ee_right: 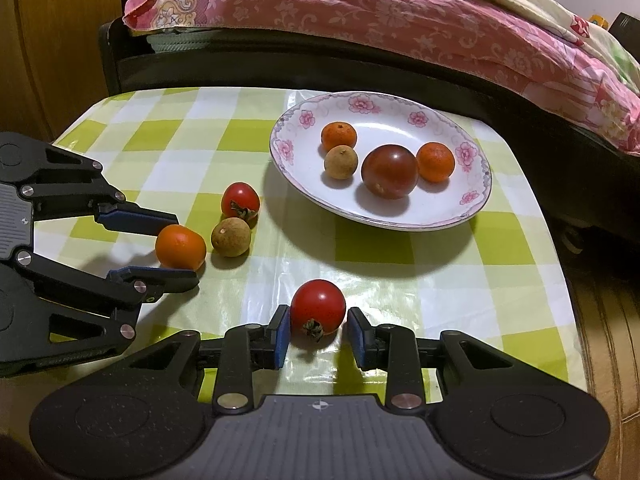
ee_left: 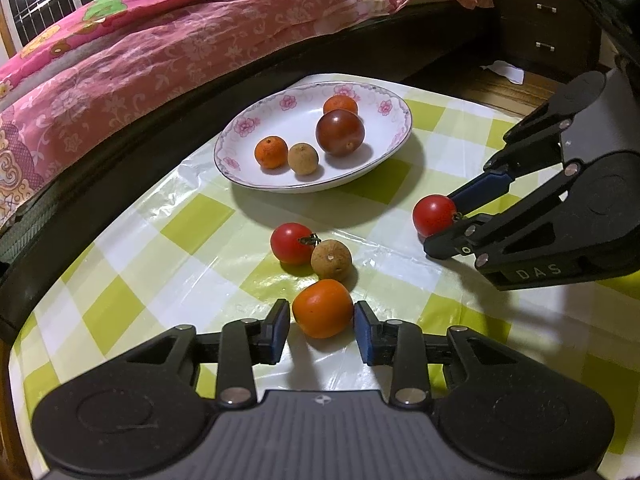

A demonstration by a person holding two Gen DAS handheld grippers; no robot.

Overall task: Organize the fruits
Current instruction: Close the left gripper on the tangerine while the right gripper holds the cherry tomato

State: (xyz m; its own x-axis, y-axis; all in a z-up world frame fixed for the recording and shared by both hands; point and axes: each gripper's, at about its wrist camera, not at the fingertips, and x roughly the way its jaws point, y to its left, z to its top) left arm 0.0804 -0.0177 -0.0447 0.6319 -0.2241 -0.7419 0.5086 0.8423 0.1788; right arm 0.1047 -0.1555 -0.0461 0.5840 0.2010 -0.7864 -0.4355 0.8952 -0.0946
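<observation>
**Orange and red fruit bracketed by two grippers, plate ahead**

Left wrist view. Orange fruit [ee_left: 323, 309] lies on the checked tablecloth [ee_left: 192, 220] squarely between the fingers of the left gripper [ee_left: 322, 330]. The jaws stand open slightly wider than the fruit; a small gap shows at the left pad, the right pad looks at or near contact, and nothing is gripped yet. Just beyond it sit a brown longan [ee_left: 331, 260] and a red tomato [ee_left: 293, 243], touching each other. The floral plate [ee_left: 248, 128], holding four fruits already, lies farther ahead and slightly left. At right, the right gripper [ee_left: 442, 226] straddles a second red tomato [ee_left: 434, 215].

Right wrist view. The second red tomato [ee_right: 318, 306] rests on the cloth between the fingers of the right gripper [ee_right: 316, 334], stem toward the camera; the jaws are open with a gap on each side, holding nothing. The floral plate [ee_right: 476, 200] lies ahead and to the right, nearer this gripper than the other. At left, the left gripper [ee_right: 182, 250] brackets the orange fruit [ee_right: 181, 247], with the longan [ee_right: 231, 237] and tomato [ee_right: 240, 200] just beside it.

Judgement: each fruit is centred for a straight close; the orange fruit's neighbours are near enough to be nudged on lifting.
</observation>
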